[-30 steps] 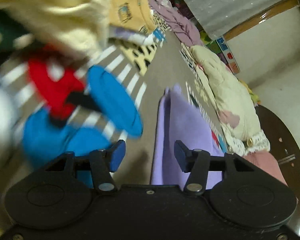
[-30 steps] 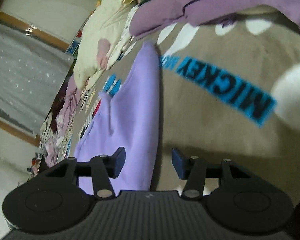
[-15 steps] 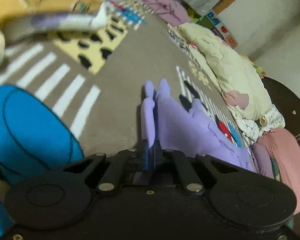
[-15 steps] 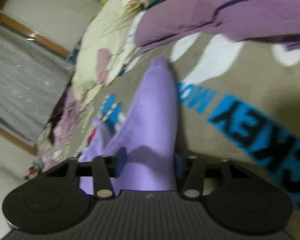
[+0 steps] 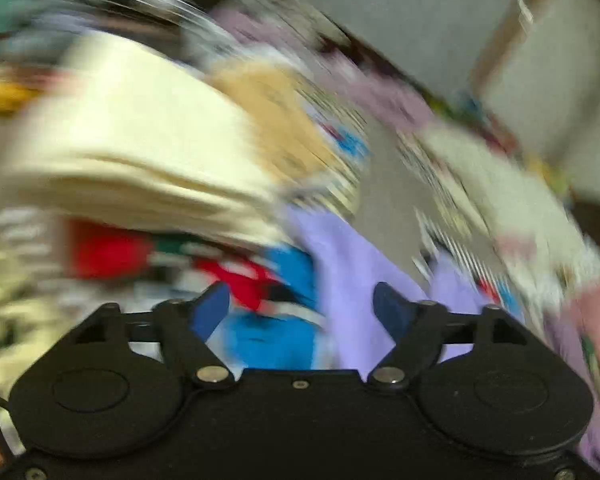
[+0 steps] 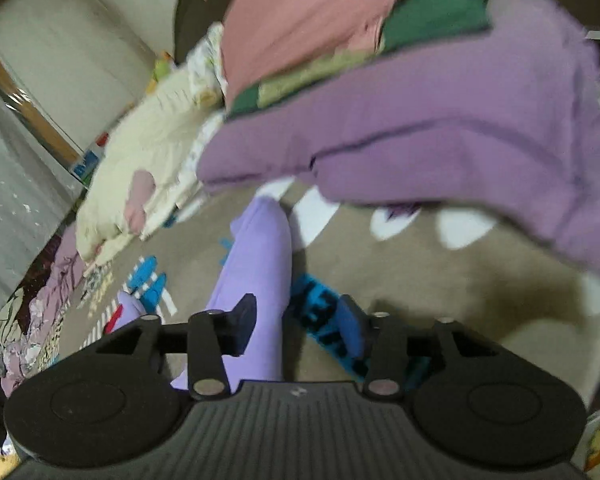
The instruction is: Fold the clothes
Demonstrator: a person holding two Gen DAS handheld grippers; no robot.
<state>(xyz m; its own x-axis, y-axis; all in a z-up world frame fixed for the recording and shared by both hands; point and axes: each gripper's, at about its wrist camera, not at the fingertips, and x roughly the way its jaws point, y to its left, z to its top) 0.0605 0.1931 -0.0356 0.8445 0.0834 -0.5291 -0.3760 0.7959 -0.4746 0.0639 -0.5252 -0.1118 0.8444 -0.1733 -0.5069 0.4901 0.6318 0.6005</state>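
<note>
Left wrist view: the left gripper (image 5: pixel 302 304) points down at a slant over the printed rug (image 5: pixel 384 200), and the whole picture is smeared by motion. Its jaws are opening and stand wide apart with nothing pinched; the lilac garment (image 5: pixel 352 264) lies on the rug below and beyond the gap, clear of both pads. A cream folded pile (image 5: pixel 140 152) sits up left. Half a second ago these jaws were clamped on a fold of the lilac cloth; now the cloth is let go and the gripper has lifted away, so more of the room shows.

Right wrist view: the right gripper (image 6: pixel 298 326) also tilts downward above the rug (image 6: pixel 440 280). Its jaws are opening, about half apart; the lilac garment (image 6: pixel 260 264) runs under the left pad and partly into the gap, but the pads do not press it. Half a second ago they squeezed it. A purple garment (image 6: pixel 440 128) heads a stack beyond.
</note>
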